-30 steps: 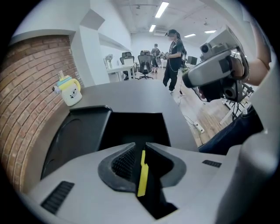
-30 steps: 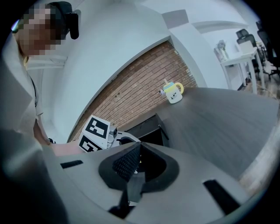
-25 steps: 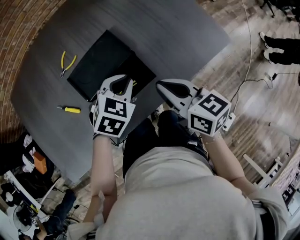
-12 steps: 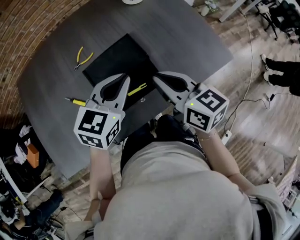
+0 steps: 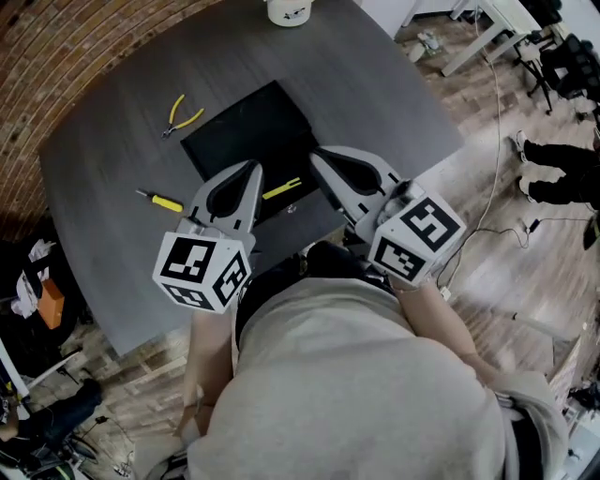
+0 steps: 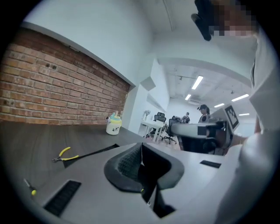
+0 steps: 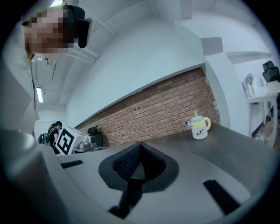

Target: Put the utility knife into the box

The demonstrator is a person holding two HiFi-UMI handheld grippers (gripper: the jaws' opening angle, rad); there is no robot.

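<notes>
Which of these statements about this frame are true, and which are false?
1. The pliers lie inside the box. False: they lie on the table, outside it.
2. The left gripper and right gripper both have their fingers together, with nothing between them. True.
3. The right gripper holds the utility knife. False: it lies ungrasped, between the two grippers in the head view.
4. A yellow-handled screwdriver lies on the table, left of the left gripper. True.
5. A cup stands at the table's far edge. True.

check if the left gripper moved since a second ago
Yes. The left gripper has pulled back toward the person: its marker cube was level with the yellow-handled screwdriver, and now sits nearer the front edge of the dark grey table.
</notes>
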